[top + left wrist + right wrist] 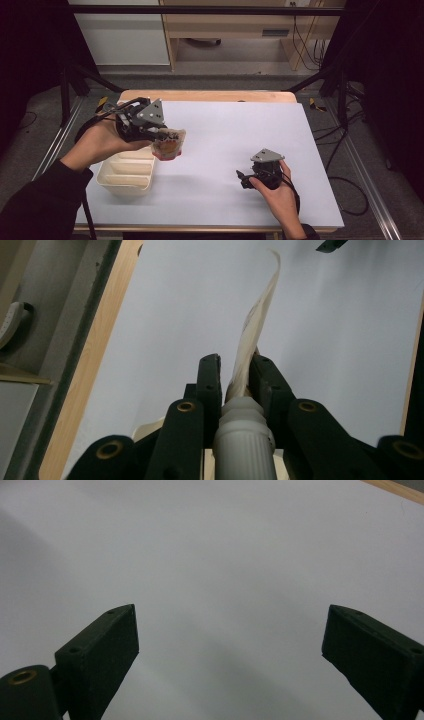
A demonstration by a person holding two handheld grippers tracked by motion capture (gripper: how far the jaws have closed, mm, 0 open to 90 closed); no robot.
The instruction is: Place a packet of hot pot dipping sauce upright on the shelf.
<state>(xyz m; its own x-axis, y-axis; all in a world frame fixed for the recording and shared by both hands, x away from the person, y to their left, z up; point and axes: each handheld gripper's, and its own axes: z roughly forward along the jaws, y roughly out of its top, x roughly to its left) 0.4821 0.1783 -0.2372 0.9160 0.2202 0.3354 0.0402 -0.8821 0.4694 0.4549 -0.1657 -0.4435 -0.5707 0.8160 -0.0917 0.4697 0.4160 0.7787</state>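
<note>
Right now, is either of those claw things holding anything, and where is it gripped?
The left gripper pinches a clear packet by its thin flat top edge, above the tray. The right gripper is open and holds nothing.

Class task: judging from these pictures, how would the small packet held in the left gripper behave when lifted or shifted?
The packet is probably floppy: its thin edge curves beyond the fingers. It seems light, since the left gripper holds it up above the tray by one pinched edge. It may sag or swing if moved quickly.

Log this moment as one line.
left gripper: shut on packet, above tray | right gripper: open, low over table
</note>
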